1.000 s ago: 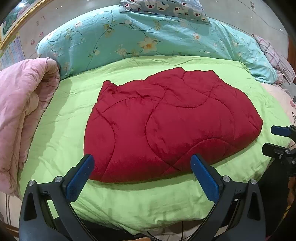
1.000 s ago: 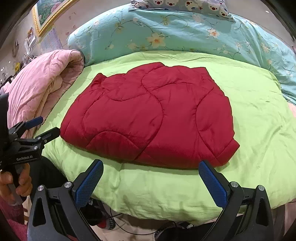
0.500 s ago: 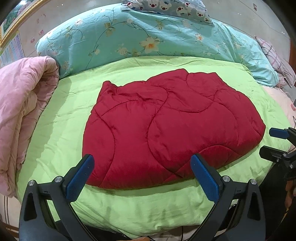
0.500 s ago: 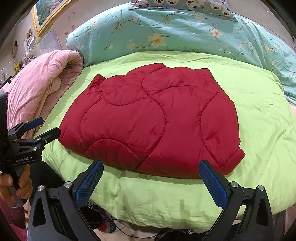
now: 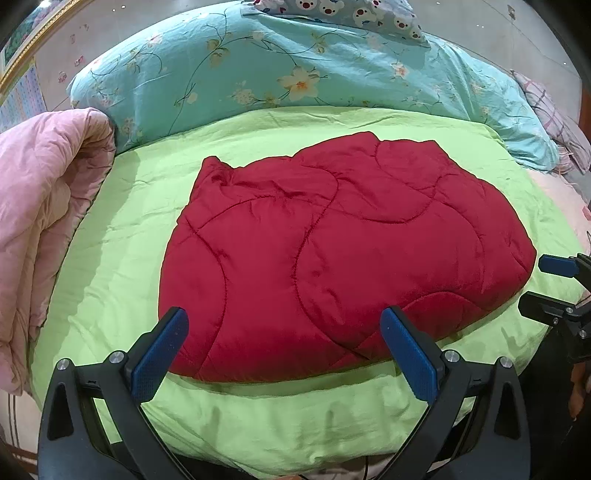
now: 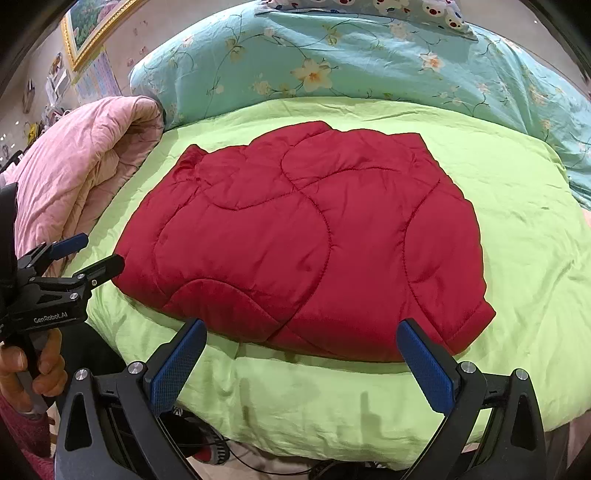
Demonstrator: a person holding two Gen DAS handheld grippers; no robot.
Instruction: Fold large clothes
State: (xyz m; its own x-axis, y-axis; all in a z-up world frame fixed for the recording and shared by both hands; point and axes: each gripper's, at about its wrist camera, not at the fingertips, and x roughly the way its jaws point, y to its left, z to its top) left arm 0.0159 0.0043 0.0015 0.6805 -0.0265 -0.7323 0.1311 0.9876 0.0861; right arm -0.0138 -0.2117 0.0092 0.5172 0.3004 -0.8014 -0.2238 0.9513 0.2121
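Note:
A red quilted garment (image 5: 332,251) lies folded flat on the green bedspread (image 5: 129,206); it also shows in the right wrist view (image 6: 306,243). My left gripper (image 5: 284,350) is open and empty, just short of the garment's near edge. My right gripper (image 6: 303,362) is open and empty, at the garment's near edge toward its right corner. Each gripper shows in the other's view: the right gripper (image 5: 543,284) at the far right, the left gripper (image 6: 96,258) at the far left, both with jaws apart.
A rolled pink quilt (image 5: 40,221) lies along the bed's left side. A teal floral duvet (image 5: 295,70) is piled at the head, with a bear-print pillow (image 5: 351,14) on it. The bed's near edge drops off below the grippers. A framed picture (image 6: 88,29) hangs on the wall.
Both grippers have moved a little forward toward the garment's near edge, so it looks larger and closer. The jaws have stayed open. The garment has not moved.

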